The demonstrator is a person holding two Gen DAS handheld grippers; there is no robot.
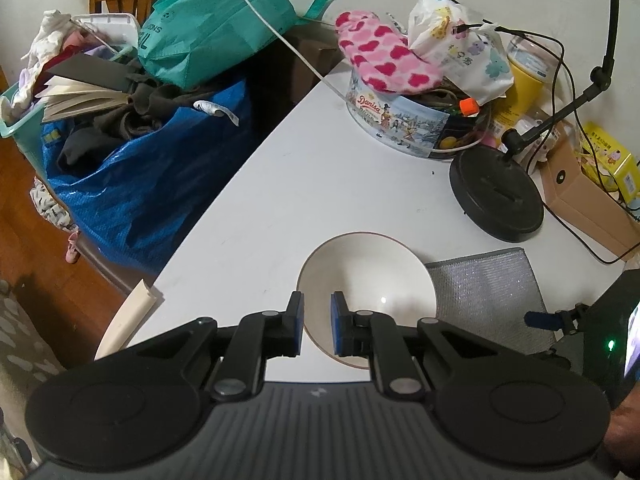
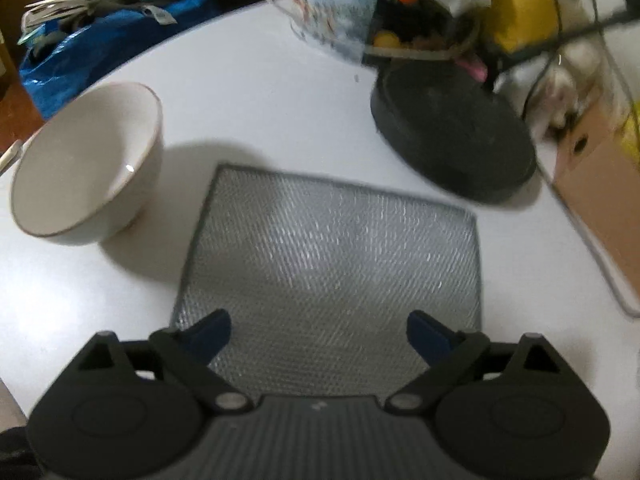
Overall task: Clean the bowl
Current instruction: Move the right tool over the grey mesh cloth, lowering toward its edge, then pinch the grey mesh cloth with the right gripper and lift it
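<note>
At the lower centre of the left view, the left tongs (image 1: 317, 322) straddle the near rim of the bowl (image 1: 366, 280), narrowly parted. The right tongs (image 2: 319, 330) gape wide above the scouring cloth (image 2: 332, 264). A loose rim pinch could tip the bowl off the desk (image 1: 304, 184).
</note>
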